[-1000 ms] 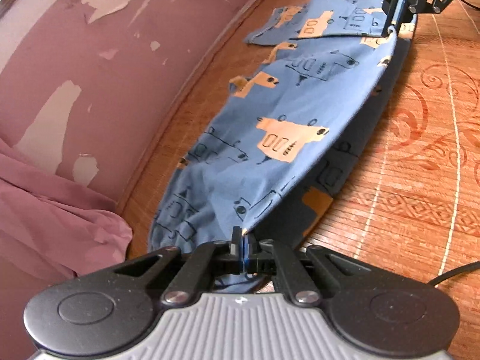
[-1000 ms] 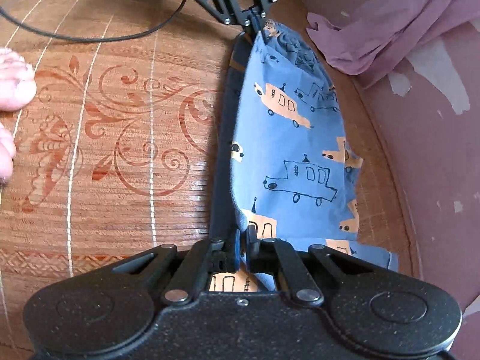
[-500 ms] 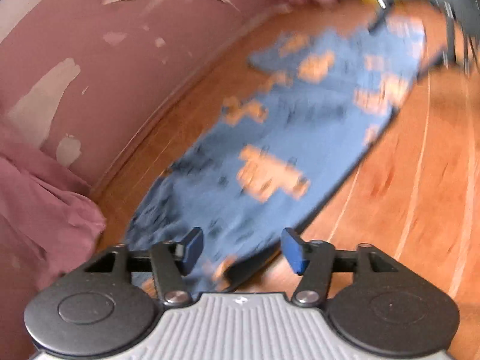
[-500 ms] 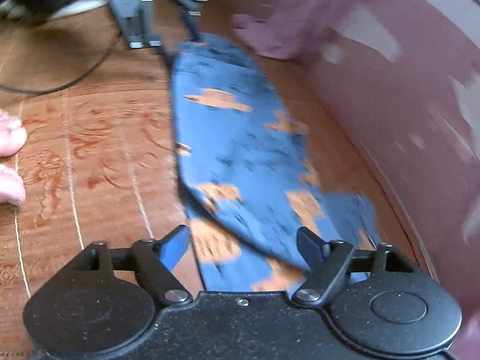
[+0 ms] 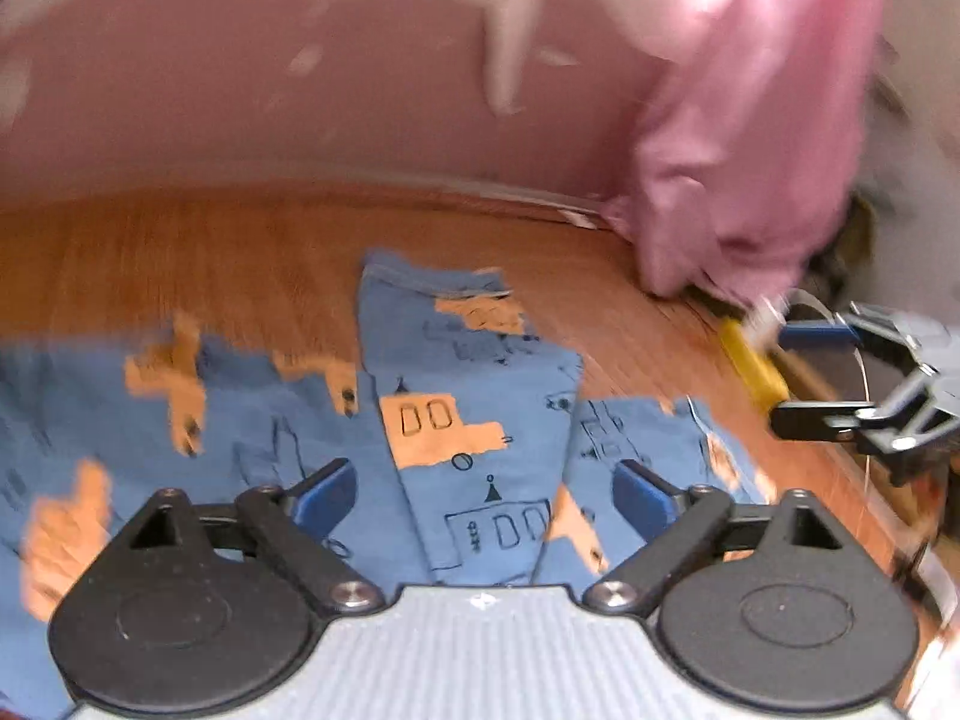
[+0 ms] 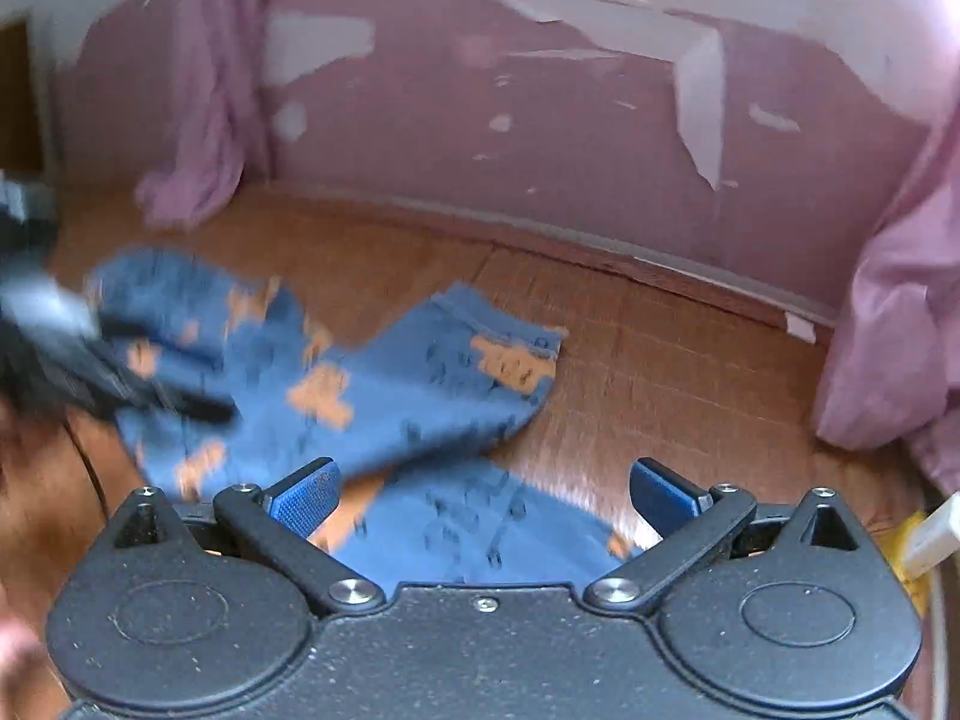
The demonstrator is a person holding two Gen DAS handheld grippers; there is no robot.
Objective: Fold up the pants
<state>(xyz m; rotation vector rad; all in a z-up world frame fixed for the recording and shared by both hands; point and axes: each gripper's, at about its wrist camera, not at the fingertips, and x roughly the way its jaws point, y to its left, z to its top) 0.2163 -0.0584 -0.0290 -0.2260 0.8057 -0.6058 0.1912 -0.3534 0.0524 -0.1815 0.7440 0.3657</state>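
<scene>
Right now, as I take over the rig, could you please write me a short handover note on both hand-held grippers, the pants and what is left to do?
Left hand-held gripper: open, holding nothing, hovering over the pants.
Right hand-held gripper: open, empty, also above the pants.
Pants: blue with orange print, lying on the wooden floor near the pink wall; one leg end lies across the rest of the fabric. Pink cloth hangs to the right, apart from them.
Done: pants appear folded lengthwise and laid down.
Left: regrip and fold them again into a smaller bundle. The views are blurred, so check the edges first.
</scene>
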